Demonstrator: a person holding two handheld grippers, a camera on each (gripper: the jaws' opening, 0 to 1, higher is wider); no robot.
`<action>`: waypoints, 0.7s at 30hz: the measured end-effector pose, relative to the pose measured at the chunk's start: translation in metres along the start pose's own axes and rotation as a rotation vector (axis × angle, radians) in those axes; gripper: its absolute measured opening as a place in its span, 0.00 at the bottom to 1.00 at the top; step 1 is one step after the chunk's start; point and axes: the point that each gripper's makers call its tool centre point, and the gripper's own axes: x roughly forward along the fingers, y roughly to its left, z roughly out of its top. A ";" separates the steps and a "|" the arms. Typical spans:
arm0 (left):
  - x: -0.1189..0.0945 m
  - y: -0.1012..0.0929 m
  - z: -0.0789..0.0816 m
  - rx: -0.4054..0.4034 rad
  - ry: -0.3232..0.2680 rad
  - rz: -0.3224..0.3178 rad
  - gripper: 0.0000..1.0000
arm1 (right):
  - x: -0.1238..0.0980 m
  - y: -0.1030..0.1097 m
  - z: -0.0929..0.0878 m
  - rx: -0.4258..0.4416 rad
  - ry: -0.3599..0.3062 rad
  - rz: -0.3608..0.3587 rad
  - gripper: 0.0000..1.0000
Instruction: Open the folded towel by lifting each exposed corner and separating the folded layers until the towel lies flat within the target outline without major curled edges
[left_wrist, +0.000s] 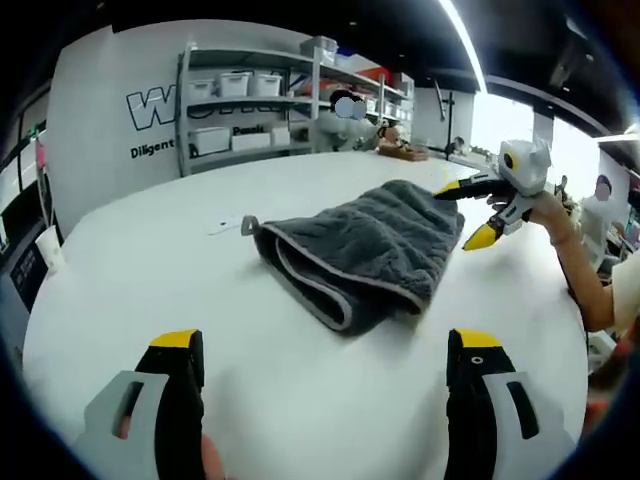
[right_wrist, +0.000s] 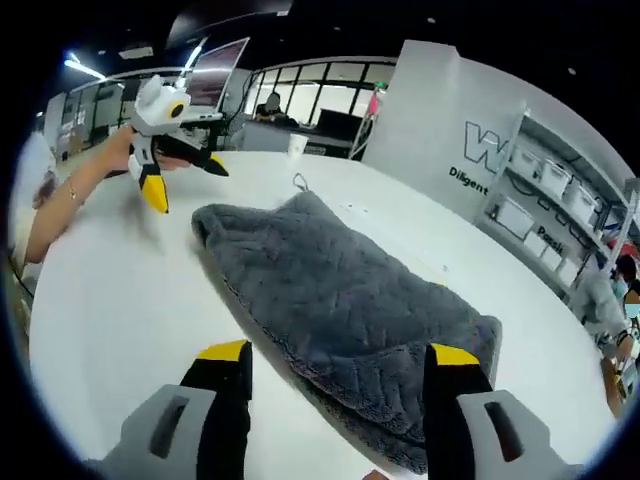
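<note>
In the left gripper view, the left gripper (left_wrist: 325, 365) rises from the bottom edge with its two yellow-tipped black jaws spread wide apart and nothing between them. At the right of that view the right gripper (left_wrist: 470, 212) hangs in the air, jaws parted, held by a hand (left_wrist: 545, 208) on a bare forearm. In the right gripper view, the right gripper (right_wrist: 340, 352) shows both jaws well apart, and the left gripper (right_wrist: 185, 180) sits upper left, jaws splayed, gripped by a hand (right_wrist: 122, 150).

Bright ceiling strips (left_wrist: 462, 40); edges bend, perhaps slightly soft.
</note>
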 end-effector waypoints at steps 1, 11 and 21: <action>0.000 -0.001 0.000 0.000 -0.001 0.000 0.99 | 0.002 -0.001 -0.003 0.002 0.010 -0.003 0.57; 0.000 -0.001 0.001 -0.002 -0.003 -0.004 0.99 | 0.010 0.001 -0.019 0.035 0.050 0.025 0.28; 0.000 0.001 0.002 -0.002 -0.003 -0.001 0.99 | 0.014 0.007 -0.019 0.012 0.060 0.025 0.03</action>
